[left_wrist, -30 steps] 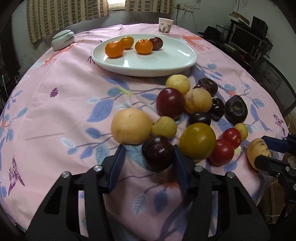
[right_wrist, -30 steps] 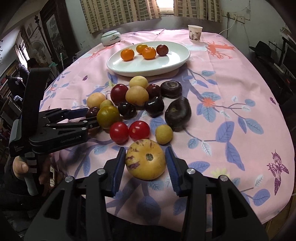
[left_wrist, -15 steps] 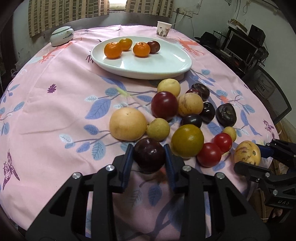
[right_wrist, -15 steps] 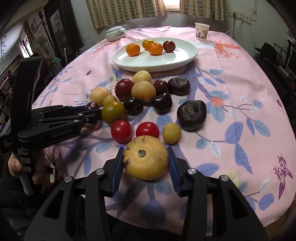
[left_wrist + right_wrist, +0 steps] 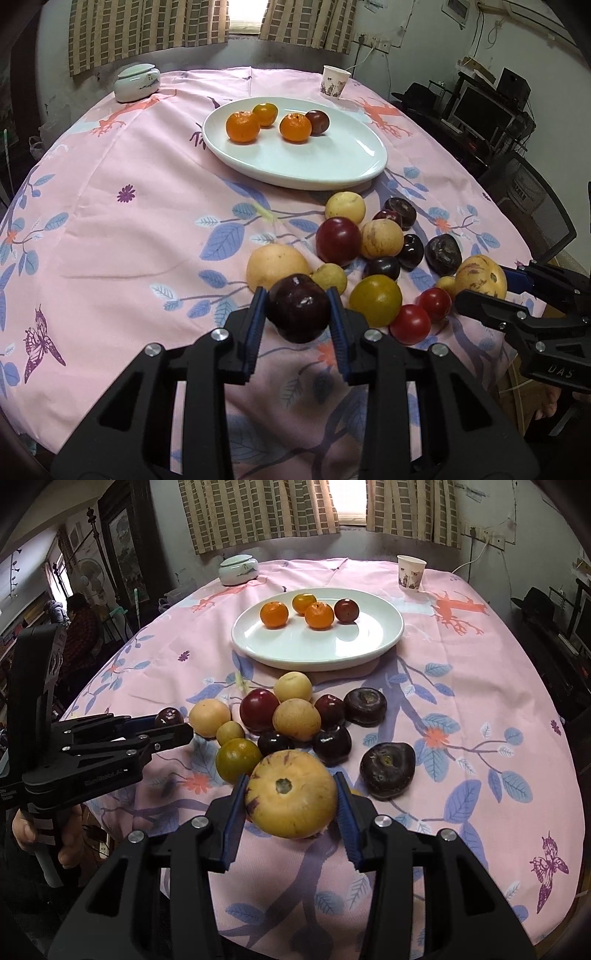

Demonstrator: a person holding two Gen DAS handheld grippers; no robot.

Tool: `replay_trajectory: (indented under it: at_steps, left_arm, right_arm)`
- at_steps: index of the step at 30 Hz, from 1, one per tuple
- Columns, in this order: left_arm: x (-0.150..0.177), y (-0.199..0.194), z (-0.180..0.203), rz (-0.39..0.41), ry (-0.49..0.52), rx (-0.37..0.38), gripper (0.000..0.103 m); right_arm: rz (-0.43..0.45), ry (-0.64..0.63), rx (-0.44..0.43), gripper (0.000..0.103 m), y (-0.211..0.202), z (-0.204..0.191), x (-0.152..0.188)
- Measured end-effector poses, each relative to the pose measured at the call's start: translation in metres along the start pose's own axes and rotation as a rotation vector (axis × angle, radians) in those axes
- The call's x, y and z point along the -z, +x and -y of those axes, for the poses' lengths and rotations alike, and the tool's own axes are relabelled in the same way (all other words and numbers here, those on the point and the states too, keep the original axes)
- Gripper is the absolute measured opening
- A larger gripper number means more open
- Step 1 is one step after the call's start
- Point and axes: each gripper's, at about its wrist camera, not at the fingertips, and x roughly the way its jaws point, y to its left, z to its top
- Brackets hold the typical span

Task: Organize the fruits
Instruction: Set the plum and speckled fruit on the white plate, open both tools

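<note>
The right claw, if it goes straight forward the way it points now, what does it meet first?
The right claw holds a yellow fruit. Straight ahead lies the loose fruit pile, probably the dark plum first, though the claw may be raised enough to pass over it.

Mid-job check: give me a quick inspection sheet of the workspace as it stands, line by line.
Surface: round table under a pink floral cloth.
Job's things: white plate holds three oranges and one dark red fruit; a loose pile of fruit lies on the cloth in front of it.
Clutter: paper cup and lidded ceramic jar at the far edge.
Grippers: left claw shut on a dark plum; right claw shut on a yellow streaked melon.
Cables: a white cord runs from a wall socket toward the table.
Surroundings: curtained window, monitor and chair on the right side.
</note>
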Motion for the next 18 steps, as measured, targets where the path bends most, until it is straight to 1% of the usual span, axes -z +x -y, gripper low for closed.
replay_trajectory:
  at_steps: [3, 5, 7, 9, 14, 16, 18]
  left_arm:
    - [-0.010, -0.004, -0.002, 0.016, 0.004, -0.003, 0.033]
    - [-0.022, -0.004, -0.004, 0.021, 0.007, -0.007, 0.033]
    - [-0.043, 0.000, -0.006, 0.022, 0.015, -0.008, 0.033]
    - [-0.071, 0.007, -0.007, 0.026, 0.036, -0.038, 0.033]
    - [-0.144, 0.052, -0.014, -0.014, 0.029, -0.080, 0.033]
    - [-0.165, 0.074, -0.017, -0.031, 0.013, -0.092, 0.033]
    - [-0.179, 0.095, -0.020, -0.056, -0.009, -0.093, 0.033]
  right_arm:
    - [-0.004, -0.007, -0.002, 0.046, 0.004, 0.000, -0.006]
    - [-0.009, -0.014, -0.008, 0.046, 0.007, 0.001, -0.012]
    - [-0.014, -0.036, -0.005, 0.046, 0.011, 0.001, -0.023]
    - [-0.019, -0.064, -0.001, 0.046, 0.015, 0.002, -0.038]
    - [-0.002, -0.076, 0.023, 0.046, 0.041, 0.022, -0.100]
    - [0.004, -0.057, 0.026, 0.045, 0.060, 0.034, -0.125]
    - [0.000, -0.041, 0.041, 0.045, 0.079, 0.044, -0.145]
